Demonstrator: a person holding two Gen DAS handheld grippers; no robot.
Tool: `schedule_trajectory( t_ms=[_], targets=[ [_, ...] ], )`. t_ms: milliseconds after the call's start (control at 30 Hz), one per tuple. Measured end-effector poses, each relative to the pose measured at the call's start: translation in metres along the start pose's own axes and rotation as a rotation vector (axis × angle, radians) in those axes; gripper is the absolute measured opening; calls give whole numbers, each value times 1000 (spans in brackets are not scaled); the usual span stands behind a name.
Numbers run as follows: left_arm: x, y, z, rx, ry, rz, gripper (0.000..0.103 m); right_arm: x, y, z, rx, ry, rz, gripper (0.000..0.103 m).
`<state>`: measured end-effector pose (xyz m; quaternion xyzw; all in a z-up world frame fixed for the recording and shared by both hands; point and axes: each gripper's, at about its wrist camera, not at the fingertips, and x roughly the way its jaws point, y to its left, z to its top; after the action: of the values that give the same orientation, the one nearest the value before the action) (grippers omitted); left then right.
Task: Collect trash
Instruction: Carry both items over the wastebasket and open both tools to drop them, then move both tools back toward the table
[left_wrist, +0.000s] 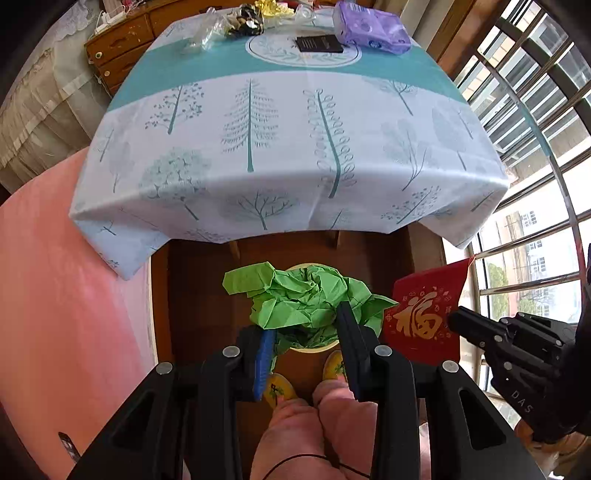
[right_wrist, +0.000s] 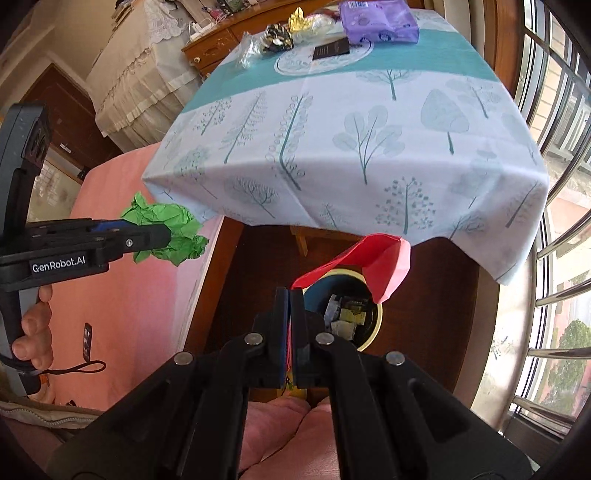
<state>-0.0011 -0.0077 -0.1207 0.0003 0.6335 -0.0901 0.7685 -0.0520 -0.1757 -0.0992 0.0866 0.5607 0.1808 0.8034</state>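
Seen from the right wrist, the bin (right_wrist: 373, 334) on the floor before the counter (right_wrist: 369, 155) holds scraps; the left view hides its mouth behind green paper (left_wrist: 306, 299). The left hand-held gripper (left_wrist: 304, 332) pinches that paper above the bin. The right hand-held gripper (right_wrist: 290, 314), pressed together, pinches a red paper (right_wrist: 384, 262) over the rim. Open floor lies between bin and bed (right_wrist: 140, 295). More wrappers (left_wrist: 243, 20) sit at the counter's far edge.
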Motion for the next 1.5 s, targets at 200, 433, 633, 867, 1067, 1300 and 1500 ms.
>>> schedule_trajectory(
  t_ms=[200, 433, 633, 867, 1067, 1300, 1500],
  targets=[
    [73, 8, -26, 10, 60, -13, 32, 69, -8, -42, 55, 63, -34, 0],
    [161, 12, -53, 32, 101, -13, 32, 146, -37, -89, 129, 118, -82, 0],
    [233, 17, -64, 40, 124, -27, 32, 209, -65, -116, 191, 139, -101, 0],
    [302, 22, -69, 36, 180, -24, 32, 269, -90, -134, 235, 144, -111, 0],
    [341, 27, -69, 9, 205, -36, 34, 302, -106, -131, 273, 159, -84, 0],
    [360, 37, -66, -38, 249, -30, 47, 323, -118, -121, 322, 191, -80, 1],
    [342, 41, -61, -42, 234, 3, 63, 310, -119, -113, 338, 168, -96, 49]
  ],
)
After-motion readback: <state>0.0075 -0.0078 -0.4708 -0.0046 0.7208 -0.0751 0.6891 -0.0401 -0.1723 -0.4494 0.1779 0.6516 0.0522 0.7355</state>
